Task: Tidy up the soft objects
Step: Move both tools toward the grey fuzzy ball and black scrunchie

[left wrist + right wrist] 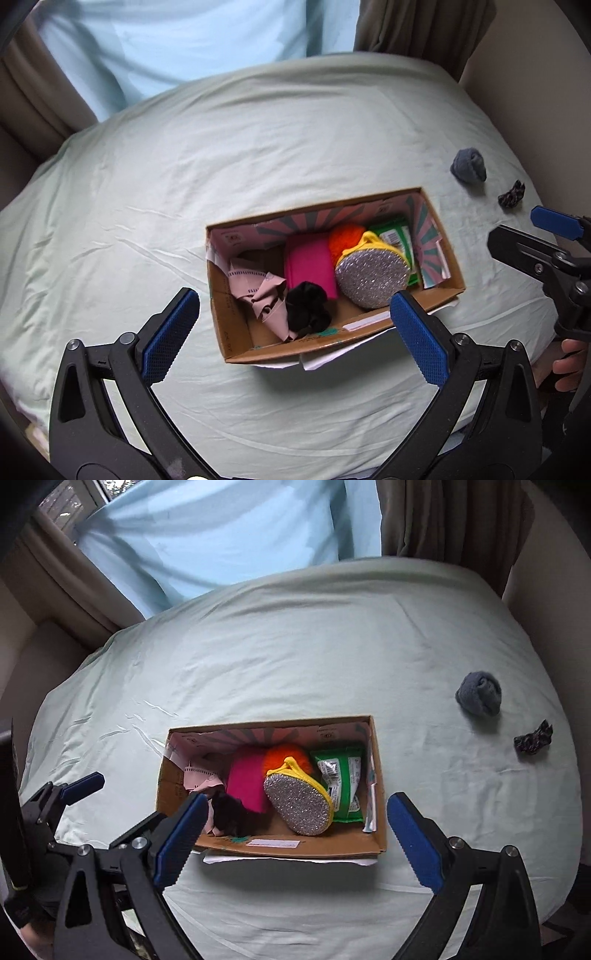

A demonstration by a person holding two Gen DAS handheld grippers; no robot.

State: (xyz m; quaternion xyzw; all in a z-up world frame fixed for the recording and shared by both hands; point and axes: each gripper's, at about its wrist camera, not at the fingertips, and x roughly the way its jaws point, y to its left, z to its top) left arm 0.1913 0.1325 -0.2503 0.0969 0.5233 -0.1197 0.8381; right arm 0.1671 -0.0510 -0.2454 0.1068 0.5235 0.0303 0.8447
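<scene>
**Cardboard box nearly full, two strays left on the bed**

Cardboard walls held most of the soft things: the box (pixel 380 834) sat mid-bed with a pink cloth (pixel 245 781), a black scrunchie (pixel 231 814), a glittery pouch (pixel 299 805), an orange puff (pixel 286 755) and a green pack (pixel 341 779) inside. A grey sock ball (pixel 479 693) and a dark scrunchie (pixel 533 737) lay well apart from it, to the right.

Both the left gripper (pixel 295 328) and the right gripper (pixel 295 829) hung over the box with fingers spread wide, holding nothing.

Risks, as I judged them: the sock ball could roll or squash out of a shallow pinch; the small scrunchie could be taken along with a fold of sheet (pixel 295 646); and a drop onto the crowded right end could bounce off the pouch and land outside.
</scene>
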